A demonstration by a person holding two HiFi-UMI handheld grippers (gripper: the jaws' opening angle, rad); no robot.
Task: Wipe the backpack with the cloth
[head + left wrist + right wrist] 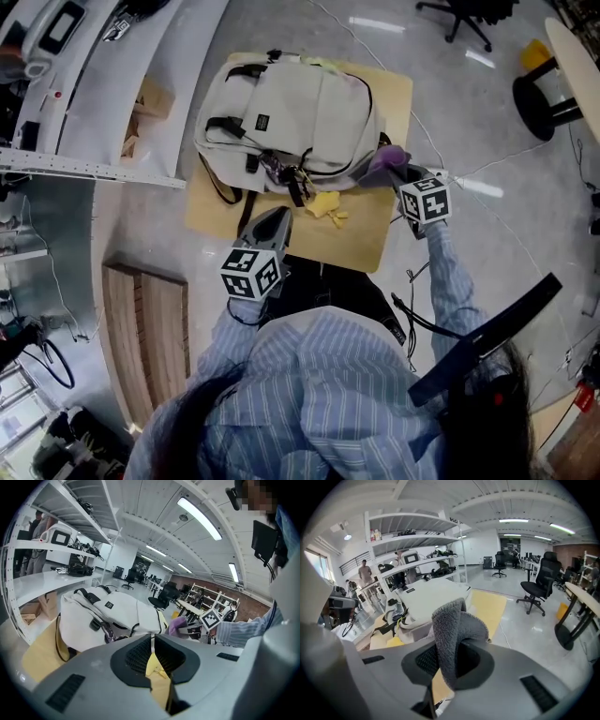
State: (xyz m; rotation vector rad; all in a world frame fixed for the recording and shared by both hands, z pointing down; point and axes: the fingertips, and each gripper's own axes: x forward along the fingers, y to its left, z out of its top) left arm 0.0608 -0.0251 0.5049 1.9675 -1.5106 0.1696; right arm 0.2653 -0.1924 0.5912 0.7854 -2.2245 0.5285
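A cream backpack (300, 112) with black straps lies flat on a small wooden table (370, 234). My right gripper (398, 178) is shut on a grey-purple cloth (384, 164) at the bag's near right corner, touching or just off its edge. In the right gripper view the cloth (452, 630) stands folded between the jaws, with the backpack (431, 595) behind it. My left gripper (272, 220) hovers at the table's near edge, just short of the bag's black straps, shut and holding nothing. Its view shows the backpack (112, 613) and the cloth (177, 624) ahead.
A small yellow item (325, 206) lies on the table in front of the bag. White shelving (94, 84) runs along the left. A wooden bench (141, 328) sits near left. An office chair (464, 14), a black table base (544, 103) and floor cables are on the right.
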